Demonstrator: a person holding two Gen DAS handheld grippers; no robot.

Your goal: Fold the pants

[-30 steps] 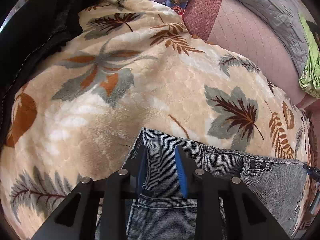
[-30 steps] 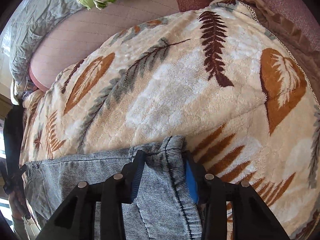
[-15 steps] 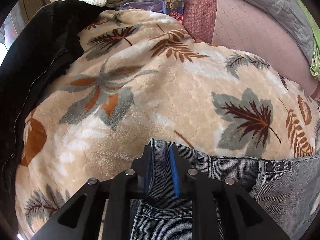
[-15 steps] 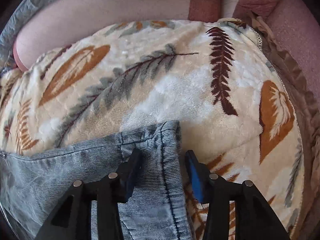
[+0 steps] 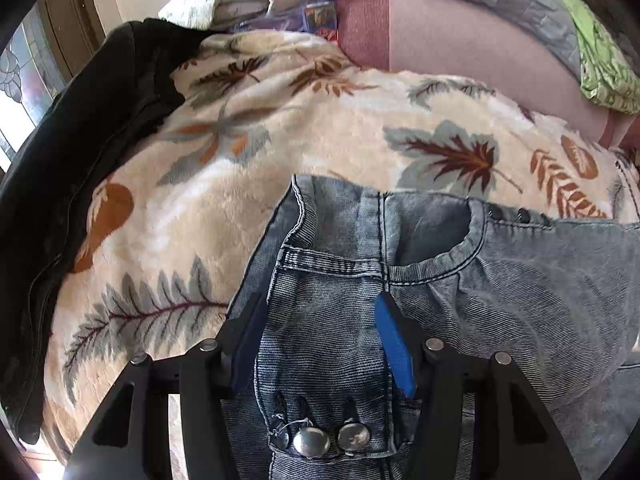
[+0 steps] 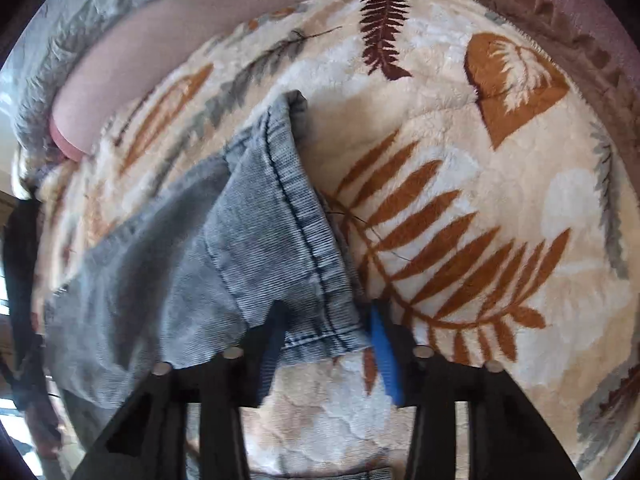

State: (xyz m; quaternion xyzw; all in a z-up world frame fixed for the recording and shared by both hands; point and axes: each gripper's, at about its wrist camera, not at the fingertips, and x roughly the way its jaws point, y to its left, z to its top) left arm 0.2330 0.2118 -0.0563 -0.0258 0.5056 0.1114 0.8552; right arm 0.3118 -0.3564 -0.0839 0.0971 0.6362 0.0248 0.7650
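The grey-blue jeans (image 5: 460,280) lie on a leaf-patterned blanket (image 5: 320,128). Their waistband, with its metal buttons (image 5: 312,442), sits between the wide-apart jaws of the left gripper (image 5: 320,308). The hem end (image 6: 304,240) lies between the right gripper (image 6: 326,316) jaws, also spread, fabric loose between them. A black jacket (image 5: 72,168) lies beside the blanket.

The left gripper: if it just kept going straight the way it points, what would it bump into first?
Most likely the jeans. The left gripper is open, with the waistband denim lying between its fingers and stretching ahead. Past the jeans' edge comes the leaf blanket. Depth is hard to judge here.
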